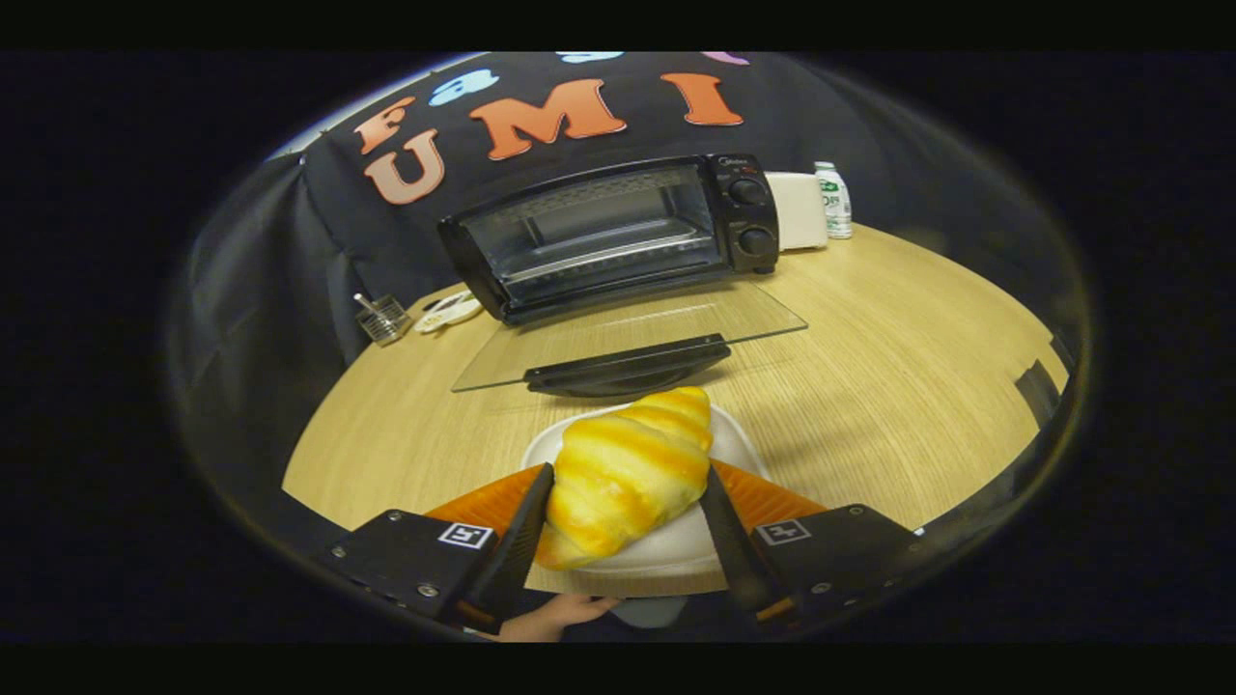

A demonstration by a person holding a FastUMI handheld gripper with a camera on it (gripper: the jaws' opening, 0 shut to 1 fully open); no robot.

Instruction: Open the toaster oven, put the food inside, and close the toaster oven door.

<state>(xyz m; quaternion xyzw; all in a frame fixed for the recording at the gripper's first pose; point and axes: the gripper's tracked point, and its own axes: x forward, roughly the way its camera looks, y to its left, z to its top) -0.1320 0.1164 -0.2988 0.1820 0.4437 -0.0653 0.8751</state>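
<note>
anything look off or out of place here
Nothing stands out. The oven door lies fully open and flat, the croissant sits over its plate between the gripper fingers, which press its sides, and nothing looks spilled or damaged.

I found the toaster oven [618, 232] standing on the wooden table, well beyond my gripper [626, 516], its body black with two round knobs [751, 214] stacked on its right side. Its glass door [628, 338] lay fully open, folded down flat toward me, the dark handle [628, 365] at its near edge. The wire rack inside was bare. The food, a golden, ridged croissant [626, 473], sat over a white plate [676, 545] just short of the door, and my two fingers pressed against its flanks.
</note>
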